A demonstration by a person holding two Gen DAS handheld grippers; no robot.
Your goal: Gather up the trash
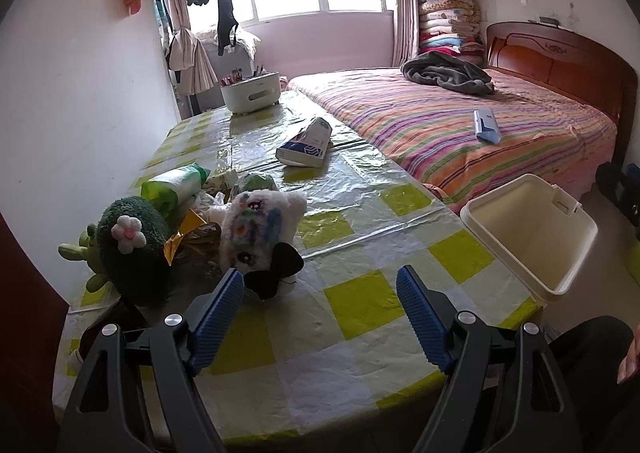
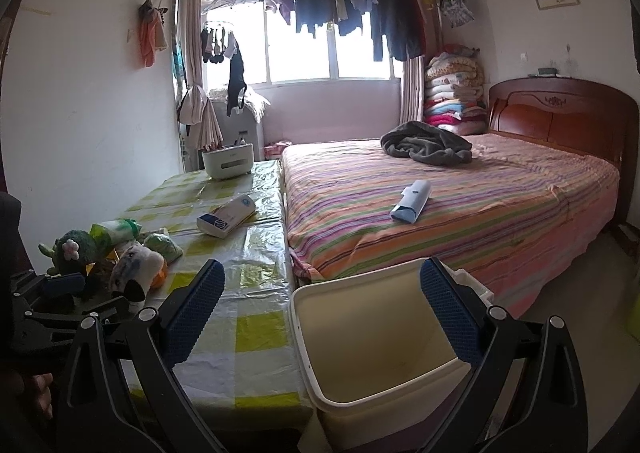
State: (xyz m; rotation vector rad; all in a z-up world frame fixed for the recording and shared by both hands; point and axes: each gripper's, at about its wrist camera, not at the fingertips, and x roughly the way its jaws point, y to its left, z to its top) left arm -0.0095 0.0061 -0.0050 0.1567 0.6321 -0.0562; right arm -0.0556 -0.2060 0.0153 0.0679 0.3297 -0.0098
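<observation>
Bin [image 2: 380, 337] looks empty, wrapper pile [image 1: 200, 213] untouched beside plush toys, so I've nothing collected; left gripper [image 1: 320, 317] and right gripper [image 2: 322, 313] both spread, holding nothing.

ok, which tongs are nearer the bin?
Right. The right tongs hang open directly over the bin. The left tongs are open over the table, with the bin off to their right.

Green plush toy [image 1: 134, 249], white plush toy [image 1: 260, 229], possibly a tissue pack [image 1: 306, 143], striped bed [image 2: 460, 213], grey blanket [image 2: 426, 143]
</observation>
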